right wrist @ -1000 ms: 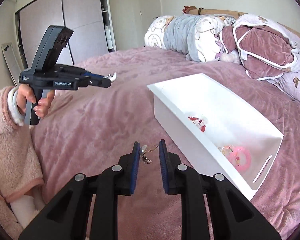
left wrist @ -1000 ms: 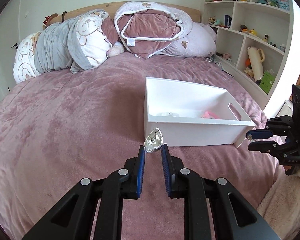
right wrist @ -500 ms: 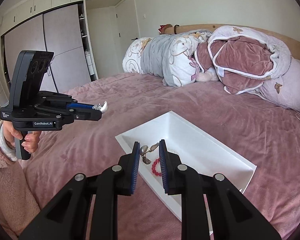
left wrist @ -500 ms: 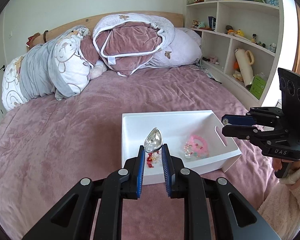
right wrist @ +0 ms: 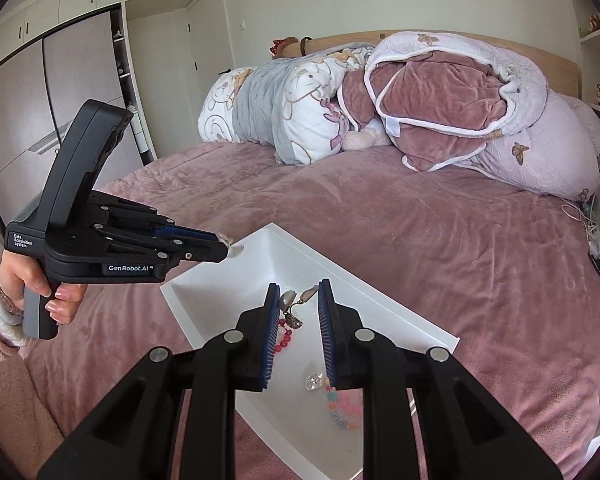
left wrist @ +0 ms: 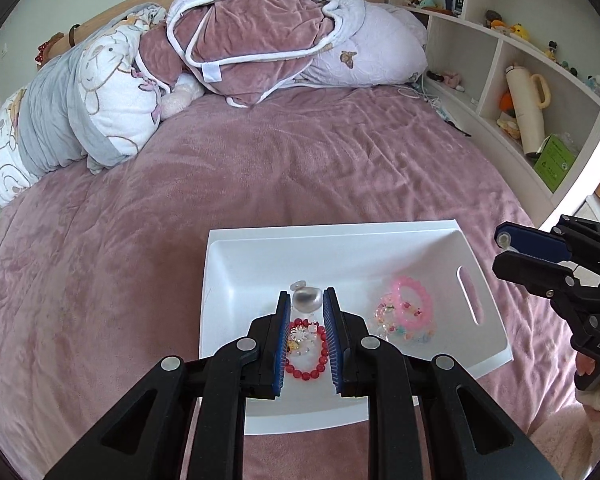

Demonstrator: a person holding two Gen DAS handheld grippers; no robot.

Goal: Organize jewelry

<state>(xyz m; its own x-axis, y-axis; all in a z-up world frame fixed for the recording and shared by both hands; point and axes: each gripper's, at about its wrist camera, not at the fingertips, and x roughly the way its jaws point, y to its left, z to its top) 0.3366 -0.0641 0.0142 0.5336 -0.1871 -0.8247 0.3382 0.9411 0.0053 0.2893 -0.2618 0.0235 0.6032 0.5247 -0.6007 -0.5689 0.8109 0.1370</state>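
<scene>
A white bin [left wrist: 400, 240] lies on the mauve bed and holds a red bead bracelet [left wrist: 306, 354] and pink bead bracelets [left wrist: 410, 308]. My left gripper [left wrist: 307, 300] hovers over the bin, its jaws parted, with a clear teardrop crystal [left wrist: 306, 298] between the tips. My right gripper [right wrist: 298, 294] is also over the bin [right wrist: 364, 292], jaws parted, with a silver pendant earring [right wrist: 290, 308] hanging by its left finger. A clear crystal [right wrist: 314, 380] and pastel beads [right wrist: 340, 408] lie in the bin below. Each gripper shows in the other's view.
Rolled duvets and pillows [left wrist: 236, 44] pile at the headboard. White shelves with toys and a flask [left wrist: 528, 108] stand right of the bed. Wardrobe doors [right wrist: 40, 128] are at the left. Cables [right wrist: 592, 232] lie at the bed's right edge.
Both grippers rose and moved from beside the bin to above it. Both pairs of jaws have widened, loosening the crystal and the earring.
</scene>
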